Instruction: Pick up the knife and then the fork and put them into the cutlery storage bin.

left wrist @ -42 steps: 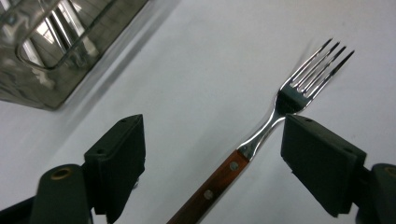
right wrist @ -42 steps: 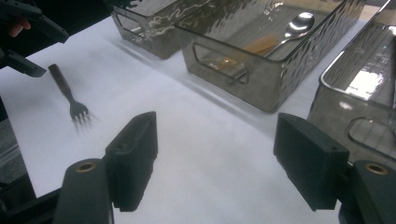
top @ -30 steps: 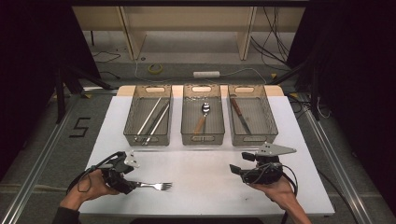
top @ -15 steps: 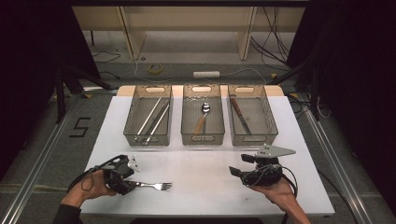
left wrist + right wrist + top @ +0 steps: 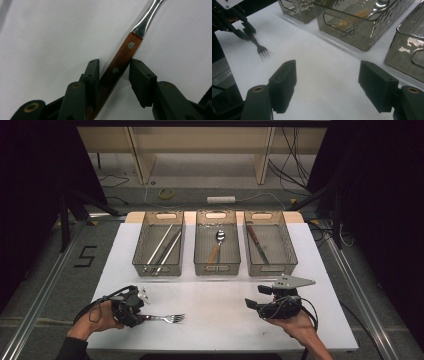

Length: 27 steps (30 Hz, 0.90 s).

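The left claw (image 5: 113, 75) has just been closing around the fork's (image 5: 162, 318) wooden handle; one pad touches it, the other sits just off, so no firm grip yet. The fork lies flat on the white surface (image 5: 220, 320). Sorting it into a mesh bin (image 5: 158, 251) farther ahead remains. The right claw (image 5: 327, 85) hangs wide open and empty. The room beyond is dark.

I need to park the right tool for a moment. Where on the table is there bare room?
Bare white table lies between the fork and the right tool, in front of the baskets. The back row is crowded.
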Each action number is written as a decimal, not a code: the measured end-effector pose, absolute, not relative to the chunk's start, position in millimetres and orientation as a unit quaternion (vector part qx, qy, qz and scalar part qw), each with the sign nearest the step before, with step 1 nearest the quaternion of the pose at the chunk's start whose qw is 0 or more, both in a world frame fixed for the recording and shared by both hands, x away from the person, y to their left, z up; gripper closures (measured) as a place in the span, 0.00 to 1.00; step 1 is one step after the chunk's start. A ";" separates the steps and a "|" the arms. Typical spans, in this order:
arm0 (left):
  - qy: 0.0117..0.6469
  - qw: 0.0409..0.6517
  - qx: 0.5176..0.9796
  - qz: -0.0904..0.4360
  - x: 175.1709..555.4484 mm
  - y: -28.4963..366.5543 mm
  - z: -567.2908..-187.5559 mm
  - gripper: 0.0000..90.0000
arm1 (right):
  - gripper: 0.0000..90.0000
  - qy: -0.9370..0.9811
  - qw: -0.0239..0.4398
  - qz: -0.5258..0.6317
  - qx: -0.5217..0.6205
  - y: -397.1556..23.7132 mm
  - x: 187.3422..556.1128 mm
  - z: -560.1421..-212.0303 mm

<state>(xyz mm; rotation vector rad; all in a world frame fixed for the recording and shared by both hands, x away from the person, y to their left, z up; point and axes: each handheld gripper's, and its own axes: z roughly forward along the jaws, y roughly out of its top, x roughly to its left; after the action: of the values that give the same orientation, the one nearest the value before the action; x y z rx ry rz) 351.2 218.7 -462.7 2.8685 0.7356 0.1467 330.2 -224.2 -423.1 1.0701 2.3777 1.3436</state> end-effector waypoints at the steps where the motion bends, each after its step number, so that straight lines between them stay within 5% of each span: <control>1: 0.245 0.088 0.964 0.048 351.2 218.4 -462.8 0.67 | 0.35 0.806 0.104 0.456 0.362 -224.3 330.3 -423.2; 12: 0.209 0.083 0.974 0.038 349.4 215.7 -462.2 0.83 | 0.35 0.808 0.103 0.453 0.361 -224.4 330.3 -423.0; 27: 0.254 0.129 0.958 0.026 348.4 215.6 -451.8 0.84 | 0.35 0.810 0.100 0.455 0.356 -222.5 329.2 -422.1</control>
<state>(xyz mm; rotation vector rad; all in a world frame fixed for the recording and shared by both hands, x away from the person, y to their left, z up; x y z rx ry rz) 348.4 215.6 -451.8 2.7863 0.7380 0.0766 329.2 -222.5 -422.1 1.0532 2.3943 1.3435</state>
